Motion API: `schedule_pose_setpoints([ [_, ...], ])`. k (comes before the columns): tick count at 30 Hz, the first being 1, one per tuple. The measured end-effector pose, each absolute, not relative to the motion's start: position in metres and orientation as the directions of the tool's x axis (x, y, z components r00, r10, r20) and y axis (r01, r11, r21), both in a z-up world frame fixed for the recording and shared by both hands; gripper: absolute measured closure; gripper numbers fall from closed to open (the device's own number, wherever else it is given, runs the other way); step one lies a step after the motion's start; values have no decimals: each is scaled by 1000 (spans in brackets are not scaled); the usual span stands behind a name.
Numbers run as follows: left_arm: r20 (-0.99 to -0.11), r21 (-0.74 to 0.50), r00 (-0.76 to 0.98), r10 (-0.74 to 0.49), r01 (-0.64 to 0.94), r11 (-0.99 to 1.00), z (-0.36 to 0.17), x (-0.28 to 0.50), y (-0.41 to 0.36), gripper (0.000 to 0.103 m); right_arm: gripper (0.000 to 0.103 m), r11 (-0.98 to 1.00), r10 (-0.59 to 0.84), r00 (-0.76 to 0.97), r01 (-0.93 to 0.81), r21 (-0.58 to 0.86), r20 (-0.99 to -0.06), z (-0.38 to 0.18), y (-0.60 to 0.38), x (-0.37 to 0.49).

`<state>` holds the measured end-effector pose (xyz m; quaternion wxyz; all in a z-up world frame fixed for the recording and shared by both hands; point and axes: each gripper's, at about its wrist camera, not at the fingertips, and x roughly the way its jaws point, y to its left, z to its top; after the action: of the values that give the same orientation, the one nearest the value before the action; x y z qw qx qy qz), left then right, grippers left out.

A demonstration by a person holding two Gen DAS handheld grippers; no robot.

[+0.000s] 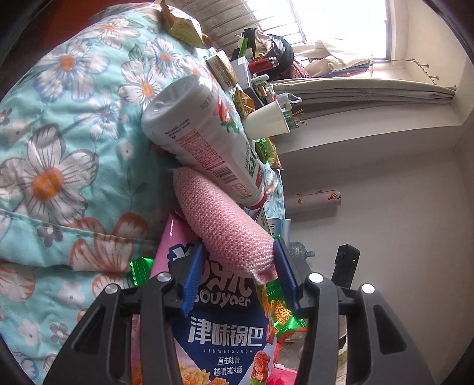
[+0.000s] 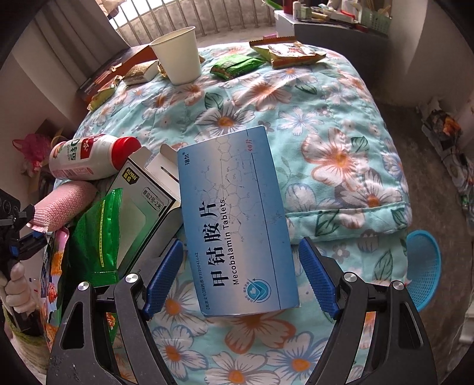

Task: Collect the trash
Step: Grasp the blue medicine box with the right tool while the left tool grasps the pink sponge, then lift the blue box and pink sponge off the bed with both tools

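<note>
My left gripper (image 1: pixel 237 260) is shut on the end of a pink knitted roll (image 1: pixel 225 225); the roll also shows in the right wrist view (image 2: pixel 63 204). A white bottle with a red cap (image 1: pixel 204 139) lies on it. A blue and pink snack bag (image 1: pixel 219 331) lies under the left gripper. My right gripper (image 2: pixel 241 260) is open around a blue Mecobalamin tablet box (image 2: pixel 237 225) lying on the floral quilt (image 2: pixel 326 133); the pads do not touch it. A grey open carton (image 2: pixel 148 192) and a green wrapper (image 2: pixel 94 237) lie to its left.
A white paper cup (image 2: pixel 180 56) stands at the quilt's far side among a green packet (image 2: pixel 237 66) and other snack wrappers (image 2: pixel 290 51). A blue plastic basket (image 2: pixel 423 263) is on the floor at the right. A cluttered table (image 2: pixel 331 17) stands beyond the quilt.
</note>
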<state>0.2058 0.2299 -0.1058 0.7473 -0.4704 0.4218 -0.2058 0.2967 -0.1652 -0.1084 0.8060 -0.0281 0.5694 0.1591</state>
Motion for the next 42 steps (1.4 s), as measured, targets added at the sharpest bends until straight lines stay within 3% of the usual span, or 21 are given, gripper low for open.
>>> schedule_pose_setpoints([
  [13, -402, -777, 655, -640, 126, 617, -71, 180, 211, 62, 26, 959, 159, 322, -273, 69, -933, -118, -155, 303],
  [25, -392, -519, 762, -516, 281, 808, -35, 157, 185, 62, 26, 964, 138, 344, -261, 46, -929, -116, -151, 304],
  [28, -390, -511, 772, -501, 271, 816, -31, 155, 186, 63, 26, 965, 139, 344, -258, 48, -929, -119, -151, 304],
  [30, -386, -514, 779, -495, 264, 816, -29, 151, 190, 63, 32, 965, 158, 340, -253, 71, -927, -118, -153, 304],
  [42, -371, -536, 803, -467, 225, 813, -20, 139, 203, 64, 32, 975, 157, 352, -204, 88, -923, -112, -176, 290],
])
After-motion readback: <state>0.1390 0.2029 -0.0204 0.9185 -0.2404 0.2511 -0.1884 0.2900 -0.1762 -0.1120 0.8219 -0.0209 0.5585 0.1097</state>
